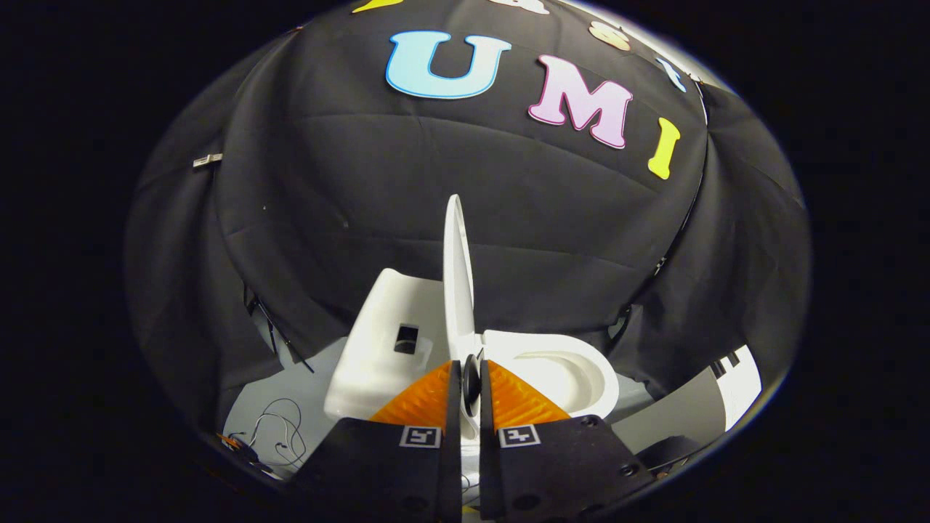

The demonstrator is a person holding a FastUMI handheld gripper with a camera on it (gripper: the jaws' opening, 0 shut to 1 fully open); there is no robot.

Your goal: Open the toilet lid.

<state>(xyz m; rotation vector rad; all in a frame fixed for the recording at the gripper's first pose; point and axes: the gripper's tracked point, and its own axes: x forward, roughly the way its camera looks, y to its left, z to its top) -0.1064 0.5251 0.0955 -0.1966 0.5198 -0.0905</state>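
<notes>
Gripper view | fingers (470, 379) pinching upright toilet lid (458, 276) | lid's lower edge hidden

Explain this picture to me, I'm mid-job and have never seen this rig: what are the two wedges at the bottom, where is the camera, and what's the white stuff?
The camera rides on a hand-held gripper and looks forward along its two fingers; those are the wedges at the bottom. The white thing ahead is a small toilet: the tank is left of the fingers, the open bowl to the right. The tall thin white blade rising between them is the toilet lid, standing about upright, seen edge-on. The fingers are nearly closed around its lower edge; whether both actually press on it I cannot tell. Some loose cables lie on the pale floor beside the tank. Black cloth behind is the booth's wall.
</notes>
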